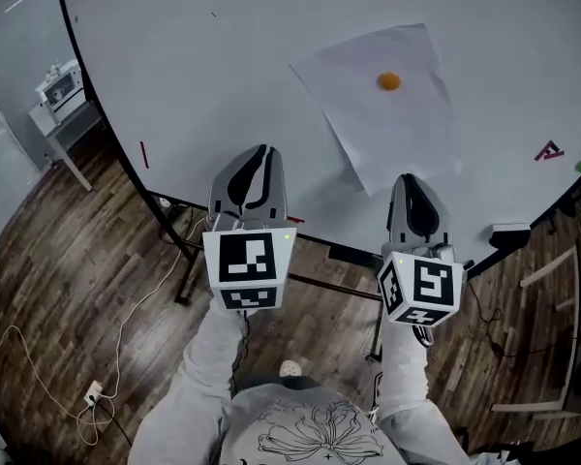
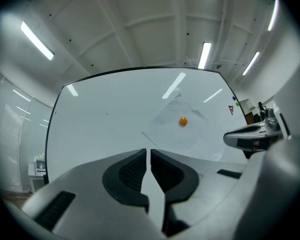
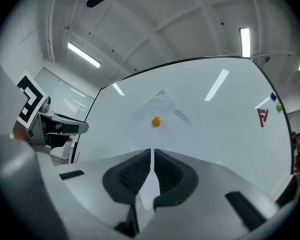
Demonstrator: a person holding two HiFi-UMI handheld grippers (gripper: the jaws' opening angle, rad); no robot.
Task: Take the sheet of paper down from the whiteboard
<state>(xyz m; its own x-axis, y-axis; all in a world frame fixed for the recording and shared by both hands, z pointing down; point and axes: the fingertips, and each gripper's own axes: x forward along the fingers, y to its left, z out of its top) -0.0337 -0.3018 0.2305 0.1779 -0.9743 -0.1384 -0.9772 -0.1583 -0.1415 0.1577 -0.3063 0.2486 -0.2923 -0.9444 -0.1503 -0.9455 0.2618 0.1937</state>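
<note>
A white sheet of paper (image 1: pixel 392 114) hangs tilted on the whiteboard (image 1: pixel 223 56), pinned by one orange round magnet (image 1: pixel 388 81). Both grippers are short of the board, with nothing between their pads. My left gripper (image 1: pixel 260 153) is shut, below and left of the sheet. My right gripper (image 1: pixel 411 179) is shut, just under the sheet's lower corner. The left gripper view shows its jaws (image 2: pixel 149 153) together, the paper (image 2: pixel 190 134) and magnet (image 2: pixel 183 121) ahead to the right. In the right gripper view the jaws (image 3: pixel 153 153) meet below the magnet (image 3: pixel 156 121) and paper (image 3: pixel 162 109).
A red letter magnet (image 1: pixel 548 151) with blue and green dots sticks at the board's right edge. A short red mark (image 1: pixel 143 154) is at the lower left. A small table with a device (image 1: pixel 62 89) stands left. A cable and power strip (image 1: pixel 93 392) lie on the wood floor.
</note>
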